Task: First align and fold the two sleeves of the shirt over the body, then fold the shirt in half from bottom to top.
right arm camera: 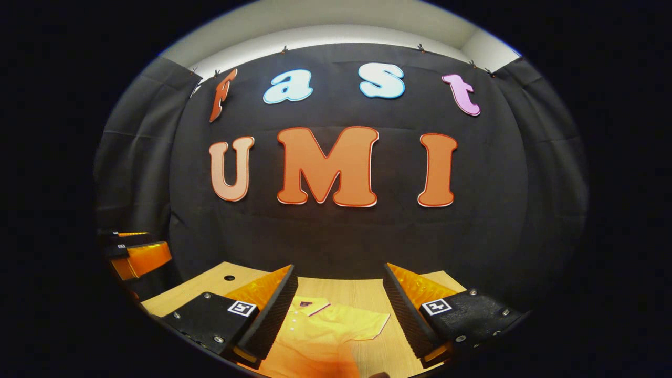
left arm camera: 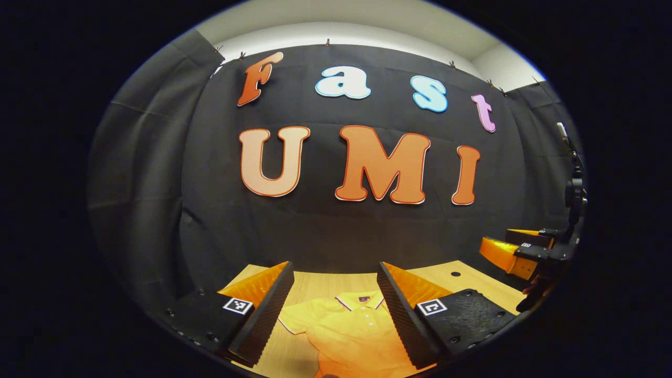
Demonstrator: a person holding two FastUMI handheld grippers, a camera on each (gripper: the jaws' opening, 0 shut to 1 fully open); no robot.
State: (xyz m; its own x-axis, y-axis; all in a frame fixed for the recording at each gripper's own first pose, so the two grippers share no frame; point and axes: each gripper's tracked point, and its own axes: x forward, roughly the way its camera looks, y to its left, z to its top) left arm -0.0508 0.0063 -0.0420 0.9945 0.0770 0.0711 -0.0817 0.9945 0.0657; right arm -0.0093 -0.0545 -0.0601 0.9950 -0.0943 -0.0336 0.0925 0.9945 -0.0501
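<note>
- Shirt (left arm camera: 349, 328): yellow polo, lying flat on the wooden table (left arm camera: 325, 283), collar toward the booth's wall; both short sleeves spread out sideways, neither yet folded over the body.
- Left gripper (left arm camera: 336, 310): raised above the shirt's collar, fingers wide apart, holding nothing.
- Right gripper (right arm camera: 341, 310): raised above the shirt's right sleeve (right arm camera: 367, 323), fingers wide apart, holding nothing.
- Step in hand, as judged: sleeve folds not begun. Advice: lower each gripper to its own sleeve's outer hem, pinch one layer of cloth only, carry it inward over the body, and lay it so the two sleeve edges line up. Keep the lift low so the body does not drag on the table.
- Risk, as judged: catching the body cloth with the sleeve would bunch the shirt.
- Hidden or cut off: the shirt's lower half and hem fall below the edge of both views; an orange blur lies over the shirt's near part in the right gripper view.
</note>
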